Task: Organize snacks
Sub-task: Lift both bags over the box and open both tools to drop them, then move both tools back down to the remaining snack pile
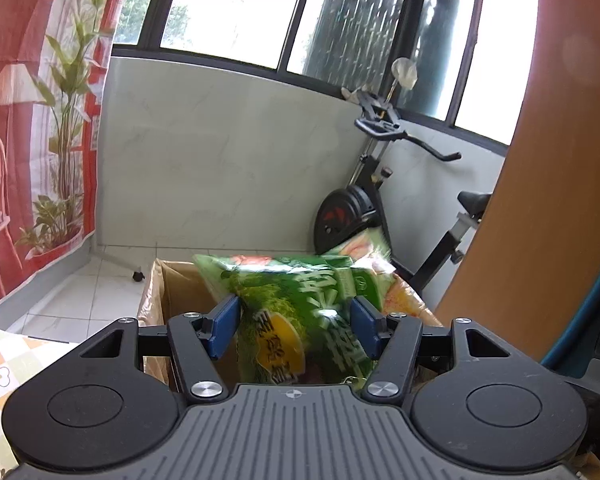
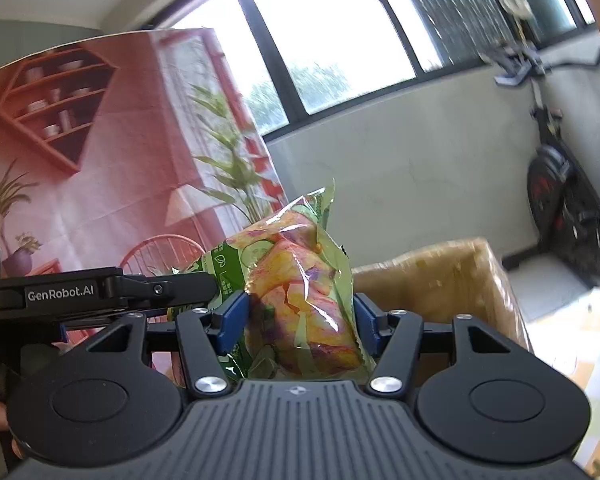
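Item one: green snack bag (image 1: pixel 300 320), pinched at its sides between the blue pads of the left claw (image 1: pixel 294 330). It hangs in the air above the open cardboard box (image 1: pixel 172 280), most likely so that it can be lowered in without catching the rim.

Item two: yellow snack bag (image 2: pixel 300 300), clear-windowed, clamped between the pads of the right claw (image 2: pixel 300 326). It stands upright, sealed top uppermost; the squeeze at mid-body keeps the loose contents from sagging out of the hold. The box lies beyond and to the right in this view.

Item three: cardboard box, flaps open, on the tiled floor (image 1: pixel 88 292) near the far wall. It appears to be the collecting place for the snacks.

Surroundings: exercise bike (image 1: pixel 380 200) at far right, printed backdrop (image 1: pixel 32 120) at left, patterned cloth (image 1: pixel 4 380) on the near left.
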Demonstrator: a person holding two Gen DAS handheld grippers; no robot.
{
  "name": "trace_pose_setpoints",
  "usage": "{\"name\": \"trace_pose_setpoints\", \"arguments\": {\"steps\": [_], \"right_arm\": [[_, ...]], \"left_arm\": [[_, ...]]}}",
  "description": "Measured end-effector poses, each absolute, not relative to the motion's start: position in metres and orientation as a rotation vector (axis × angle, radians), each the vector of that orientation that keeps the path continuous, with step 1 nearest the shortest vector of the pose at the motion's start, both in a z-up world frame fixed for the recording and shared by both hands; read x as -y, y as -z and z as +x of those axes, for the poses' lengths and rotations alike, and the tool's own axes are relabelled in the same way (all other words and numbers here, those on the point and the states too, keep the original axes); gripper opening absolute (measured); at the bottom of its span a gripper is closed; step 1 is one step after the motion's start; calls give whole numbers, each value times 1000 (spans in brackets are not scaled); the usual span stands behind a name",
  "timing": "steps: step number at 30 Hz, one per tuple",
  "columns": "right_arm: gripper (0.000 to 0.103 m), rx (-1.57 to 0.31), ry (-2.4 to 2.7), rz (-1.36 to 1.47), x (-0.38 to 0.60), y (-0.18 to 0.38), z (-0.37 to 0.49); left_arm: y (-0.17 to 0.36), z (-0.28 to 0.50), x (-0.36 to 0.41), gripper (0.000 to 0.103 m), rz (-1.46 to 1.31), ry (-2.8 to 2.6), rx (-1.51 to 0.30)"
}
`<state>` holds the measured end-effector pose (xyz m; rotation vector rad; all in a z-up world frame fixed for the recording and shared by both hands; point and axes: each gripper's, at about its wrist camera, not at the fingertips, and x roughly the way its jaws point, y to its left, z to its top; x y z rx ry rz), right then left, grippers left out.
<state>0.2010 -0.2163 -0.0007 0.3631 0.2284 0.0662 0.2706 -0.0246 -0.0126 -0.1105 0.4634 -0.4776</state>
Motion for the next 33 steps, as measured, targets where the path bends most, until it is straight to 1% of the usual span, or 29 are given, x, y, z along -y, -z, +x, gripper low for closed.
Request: {"name": "trace_pose_setpoints", "arguments": {"steps": [5,12,33], "right_arm": [[60,-293,-49,477,235,18,207],[61,-323,-11,470,241,23,197],[62,-240,-1,343,186,28,101]], "left_arm": [[22,277,30,63,-72,457,-497],[20,268,14,63,-83,406,-501],[3,187,-56,63,-25,282,-425]]}}
